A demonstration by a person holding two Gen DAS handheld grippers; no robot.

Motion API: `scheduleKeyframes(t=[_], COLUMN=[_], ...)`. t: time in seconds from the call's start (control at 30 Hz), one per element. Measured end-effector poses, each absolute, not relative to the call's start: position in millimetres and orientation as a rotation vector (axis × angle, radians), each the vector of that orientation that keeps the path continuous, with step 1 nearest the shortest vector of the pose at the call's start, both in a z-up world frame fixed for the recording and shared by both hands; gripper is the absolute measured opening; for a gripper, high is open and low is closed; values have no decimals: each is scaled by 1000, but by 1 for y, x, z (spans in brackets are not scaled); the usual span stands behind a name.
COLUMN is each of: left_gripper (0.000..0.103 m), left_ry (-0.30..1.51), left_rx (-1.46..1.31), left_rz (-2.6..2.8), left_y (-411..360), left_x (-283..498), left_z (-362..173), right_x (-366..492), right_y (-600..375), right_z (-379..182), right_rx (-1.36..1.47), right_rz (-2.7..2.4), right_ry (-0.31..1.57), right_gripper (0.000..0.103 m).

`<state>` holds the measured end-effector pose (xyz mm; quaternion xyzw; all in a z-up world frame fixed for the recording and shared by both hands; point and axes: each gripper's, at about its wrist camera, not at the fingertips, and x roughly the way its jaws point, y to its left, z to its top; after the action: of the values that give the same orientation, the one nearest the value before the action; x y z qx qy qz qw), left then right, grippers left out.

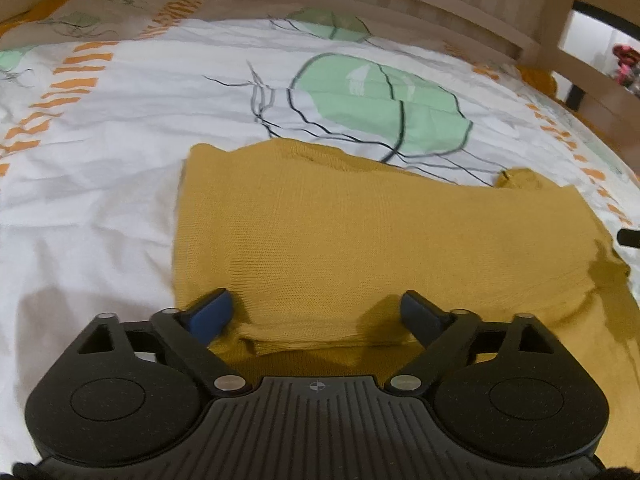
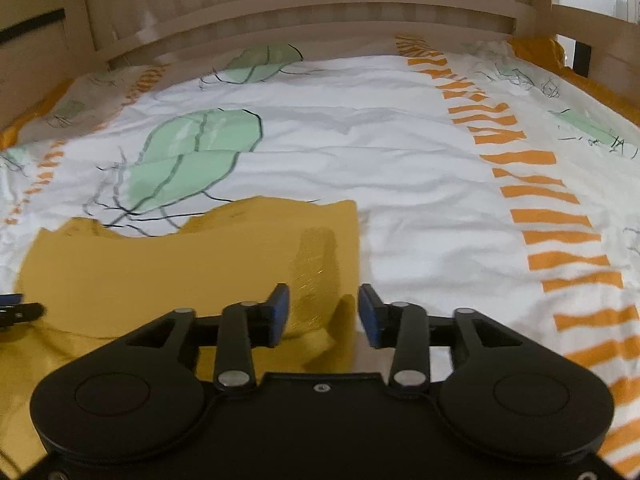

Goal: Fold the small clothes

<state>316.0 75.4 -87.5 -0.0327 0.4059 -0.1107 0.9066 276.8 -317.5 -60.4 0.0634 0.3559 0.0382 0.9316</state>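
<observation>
We hold a pair of black tongs in each hand, both pointing down and forward at a bed. Our left tongs stand wide open, their blue-padded tips spread over the near edge of a mustard-yellow knitted garment, with only a loose ridge of cloth between them and nothing gripped. Our right tongs are about half open at the garment's right edge; a raised tab of the knit stands between the pads, but the pads do not appear to press on it.

The garment lies flat on the bedcover, already doubled into a rough rectangle, its far edge uneven and a small bunch of cloth poking out at the far right corner. We judge that a fold has been laid down and both tongs have let go, so the cloth rests by its own weight.

The bedcover is white, printed with pale green leaf shapes and bands of orange dashes. A wooden slatted bed frame runs along the far side. The soft, slightly wrinkled cover may let the knit shift if tugged.
</observation>
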Motion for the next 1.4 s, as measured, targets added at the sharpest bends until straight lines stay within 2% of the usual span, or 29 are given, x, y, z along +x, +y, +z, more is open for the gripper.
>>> scheduleKeyframes(t=[0.13, 0.2, 0.47, 0.73, 0.9, 1.17, 1.4], left_gripper=[91, 91, 91, 91, 91, 91, 91], left_ry=[844, 824, 732, 684, 734, 845, 913], left_rx=[-93, -109, -40, -34, -109, -115, -81], left_rz=[-209, -187, -44, -37, -83, -116, -98], left_y=[77, 80, 90, 103, 112, 112, 113], left_x=[308, 294, 220, 140, 106, 74, 55], left_z=[-76, -68, -18, 18, 15, -15, -39], right_x=[259, 250, 190, 123, 88, 69, 55], right_y=[-314, -311, -305, -296, -288, -301, -314], right_z=[-47, -41, -10, 20, 26, -8, -40], right_rx=[171, 183, 237, 254, 209, 321, 408], right_rz=[116, 135, 187, 181, 109, 120, 91], right_ry=[714, 708, 645, 538, 523, 743, 859], right_gripper=[64, 72, 82, 102, 102, 102, 102])
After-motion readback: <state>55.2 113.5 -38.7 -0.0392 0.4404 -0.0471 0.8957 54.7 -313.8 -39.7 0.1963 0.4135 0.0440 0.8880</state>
